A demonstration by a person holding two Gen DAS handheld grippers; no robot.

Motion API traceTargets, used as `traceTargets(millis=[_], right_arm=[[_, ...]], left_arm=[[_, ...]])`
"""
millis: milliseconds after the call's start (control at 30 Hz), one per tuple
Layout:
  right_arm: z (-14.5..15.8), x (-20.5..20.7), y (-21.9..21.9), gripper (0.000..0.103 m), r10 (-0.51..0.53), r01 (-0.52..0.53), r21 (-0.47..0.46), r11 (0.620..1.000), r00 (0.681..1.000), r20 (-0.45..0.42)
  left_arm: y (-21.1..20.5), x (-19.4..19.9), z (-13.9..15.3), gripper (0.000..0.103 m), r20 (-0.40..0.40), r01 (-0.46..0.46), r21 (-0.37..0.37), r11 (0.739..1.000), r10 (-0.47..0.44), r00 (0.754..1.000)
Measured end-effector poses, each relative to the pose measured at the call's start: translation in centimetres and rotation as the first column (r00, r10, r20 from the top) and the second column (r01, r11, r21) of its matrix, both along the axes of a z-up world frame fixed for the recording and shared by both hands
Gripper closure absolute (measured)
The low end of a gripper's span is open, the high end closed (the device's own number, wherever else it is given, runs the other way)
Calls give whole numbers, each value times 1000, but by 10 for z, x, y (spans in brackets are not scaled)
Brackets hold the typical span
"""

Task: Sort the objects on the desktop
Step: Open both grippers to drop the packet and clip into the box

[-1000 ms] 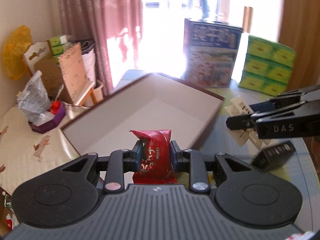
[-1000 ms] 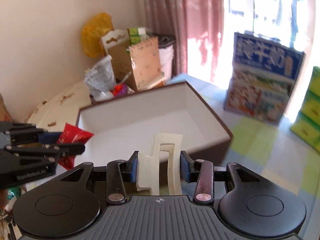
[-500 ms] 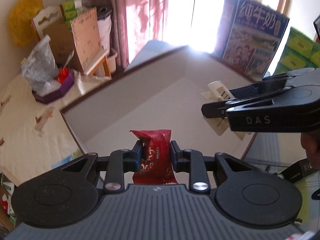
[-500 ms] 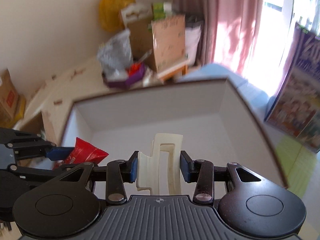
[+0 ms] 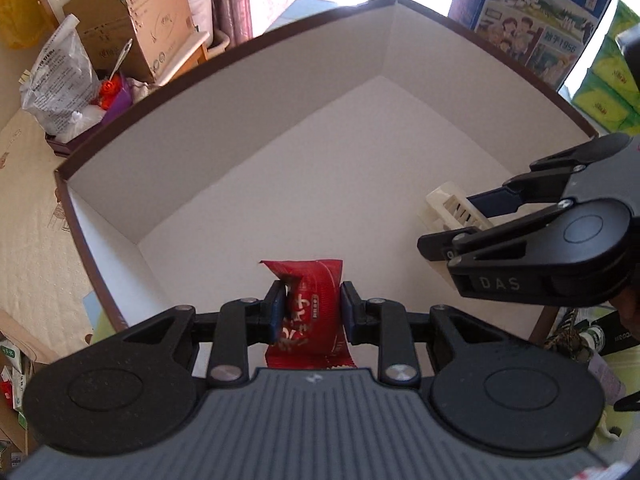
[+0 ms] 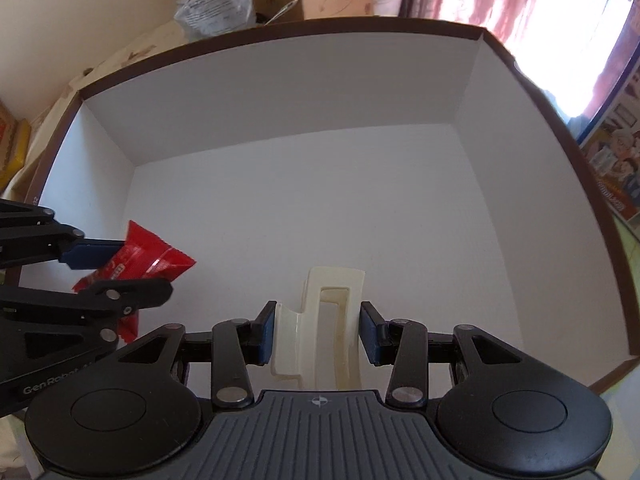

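My left gripper [image 5: 310, 304] is shut on a red snack packet [image 5: 310, 312] and holds it over the near left part of a large brown-rimmed box [image 5: 224, 56] with a white inside. My right gripper [image 6: 318, 330] is shut on a cream hair claw clip [image 6: 320, 332], held inside the same box [image 6: 280, 28] near its front. In the left wrist view the right gripper [image 5: 464, 216] comes in from the right with the clip [image 5: 448, 208]. In the right wrist view the left gripper [image 6: 116, 268] and packet [image 6: 144, 260] are at the left.
The box floor shows nothing lying on it. Behind the box stand a blue milk carton box [image 5: 536, 16], green tissue packs [image 5: 608, 88], a plastic bag [image 5: 60, 76] and cardboard [image 5: 136, 20]. Dark small items [image 5: 600, 336] lie on the table at the right.
Both grippers have moved forward and down over the box, from outside its rim into its opening. Each keeps its hold on its object.
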State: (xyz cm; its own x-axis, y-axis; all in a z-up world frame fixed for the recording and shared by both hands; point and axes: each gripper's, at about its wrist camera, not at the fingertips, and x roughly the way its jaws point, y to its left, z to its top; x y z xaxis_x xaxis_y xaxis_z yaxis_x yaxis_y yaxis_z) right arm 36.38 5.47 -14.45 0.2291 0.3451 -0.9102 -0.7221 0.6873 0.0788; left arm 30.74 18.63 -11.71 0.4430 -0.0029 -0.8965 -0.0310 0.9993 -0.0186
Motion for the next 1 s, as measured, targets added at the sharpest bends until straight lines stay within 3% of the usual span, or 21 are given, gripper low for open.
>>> traceTargets(millis=[33,67,100,133,267,433,700,1000], right_arm=[[0,0,-2,57,2,-2,4,1000,1000,4],[1,0,-4,37,6,-6,7,1000,1000,8],[2,-1,-7,28,4,-5,11,1000,1000,25],[5,-3,-9,25,2,-3,11,1000,998,61],[12,-7,-20,18,42,-43,4,999,993,112],[25,-12,-35,9,44,-48,18,999,986,159],[63,-36,-44,2,-7,-15,81,997,965,262],[98,-72,-63,2,-85,37,169,985,955,284]], left_arm=[[-1,1,0,78,-2,1,-5,1000,-1,1000],[-2,1,0,78,-1,2,-8,1000,-2,1000],[-2,1,0,76,2,1,-11,1000,-1,1000],[-3,1,1,72,5,-2,-12,1000,2,1000],[-5,-1,8,52,25,-2,-9,1000,3,1000],[-9,-7,22,36,66,-10,9,1000,9,998],[-15,-22,52,26,134,-44,37,998,38,990],[-25,-60,84,20,205,-68,78,995,51,978]])
